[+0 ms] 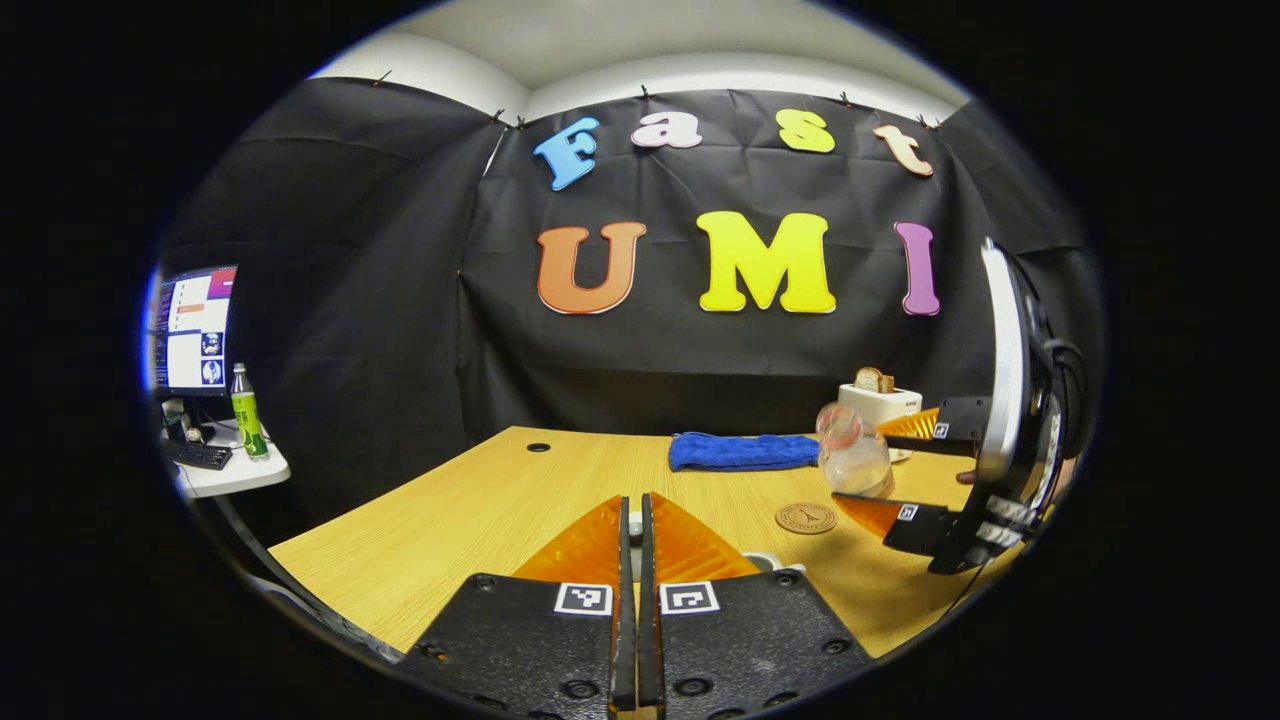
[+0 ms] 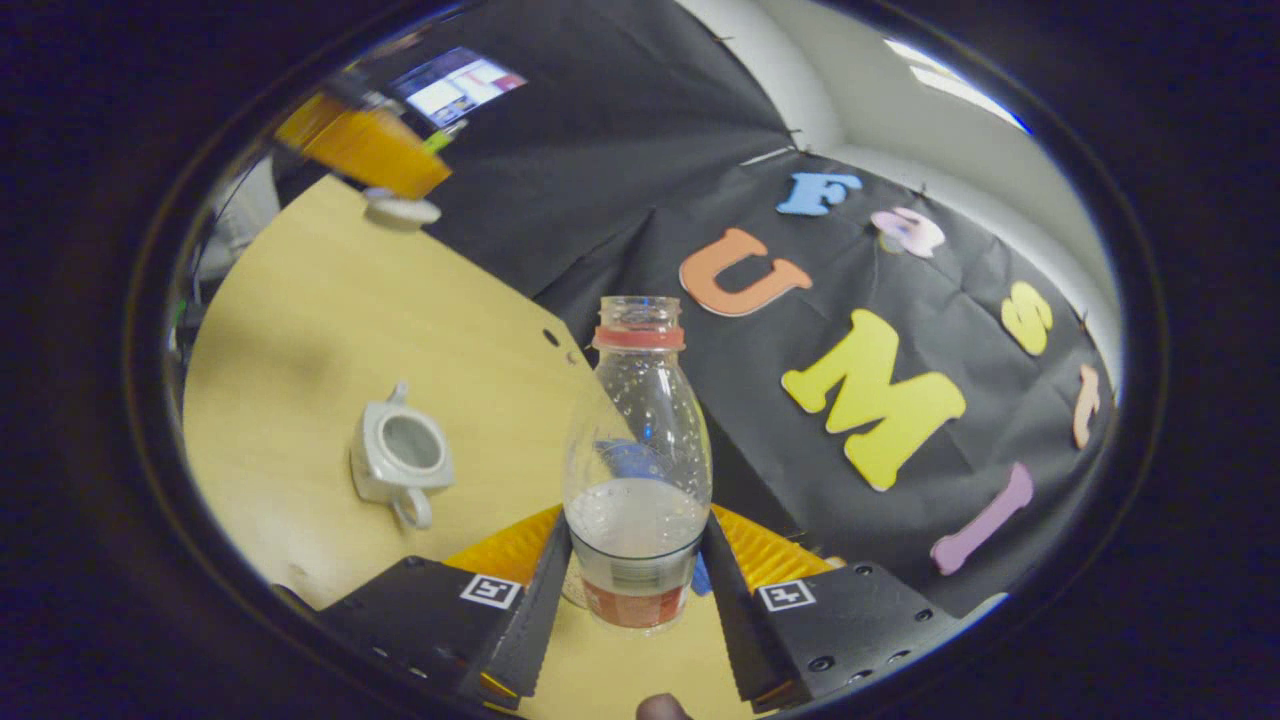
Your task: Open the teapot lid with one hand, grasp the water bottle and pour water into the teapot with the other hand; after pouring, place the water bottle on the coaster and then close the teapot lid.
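Note:
My right gripper is shut on the clear water bottle, which has no cap, a red neck ring and some water in its bottom. In the left gripper view the bottle hangs tilted above the table between the right gripper's fingers, just behind the round brown coaster. The white teapot stands on the table with its top uncovered, left of the bottle. My left gripper is shut on the knob of the teapot lid. The lid hangs in the air under the left gripper.
On the wooden table, a folded blue cloth lies at the back, and a white toaster with bread stands at the back right. A side table on the left carries a monitor, a keyboard and a green bottle.

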Available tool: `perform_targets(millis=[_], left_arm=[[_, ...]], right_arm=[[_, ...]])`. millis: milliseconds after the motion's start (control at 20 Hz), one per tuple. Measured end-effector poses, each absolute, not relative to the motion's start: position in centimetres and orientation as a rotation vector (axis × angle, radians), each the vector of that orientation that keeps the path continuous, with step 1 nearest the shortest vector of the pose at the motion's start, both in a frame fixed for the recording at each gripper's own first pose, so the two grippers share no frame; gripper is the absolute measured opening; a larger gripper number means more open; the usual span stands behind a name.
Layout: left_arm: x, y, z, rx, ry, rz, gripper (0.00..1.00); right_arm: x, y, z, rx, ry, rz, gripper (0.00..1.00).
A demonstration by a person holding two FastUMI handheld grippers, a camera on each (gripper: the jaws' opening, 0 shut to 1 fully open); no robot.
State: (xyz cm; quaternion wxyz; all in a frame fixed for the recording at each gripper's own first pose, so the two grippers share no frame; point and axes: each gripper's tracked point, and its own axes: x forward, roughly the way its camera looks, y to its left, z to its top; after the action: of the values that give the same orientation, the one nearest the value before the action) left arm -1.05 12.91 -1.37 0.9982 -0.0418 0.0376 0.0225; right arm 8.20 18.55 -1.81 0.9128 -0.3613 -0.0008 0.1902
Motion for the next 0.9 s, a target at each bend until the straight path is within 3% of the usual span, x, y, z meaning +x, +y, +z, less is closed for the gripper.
perform_targets(millis=[450, 900], left_arm=[[-0.7, 11.3, -1.1, -0.092, 0.077, 0.031, 0.04], [-0.9, 11.8, -1.3, -0.076, 0.087, 0.054, 0.04]], right_arm=[[13.7, 14.3, 2.2, -0.12, 0.12, 0.381, 0.72], [20.1, 14.3, -3.4, -0.028, 0.209, 0.357, 0.71]])
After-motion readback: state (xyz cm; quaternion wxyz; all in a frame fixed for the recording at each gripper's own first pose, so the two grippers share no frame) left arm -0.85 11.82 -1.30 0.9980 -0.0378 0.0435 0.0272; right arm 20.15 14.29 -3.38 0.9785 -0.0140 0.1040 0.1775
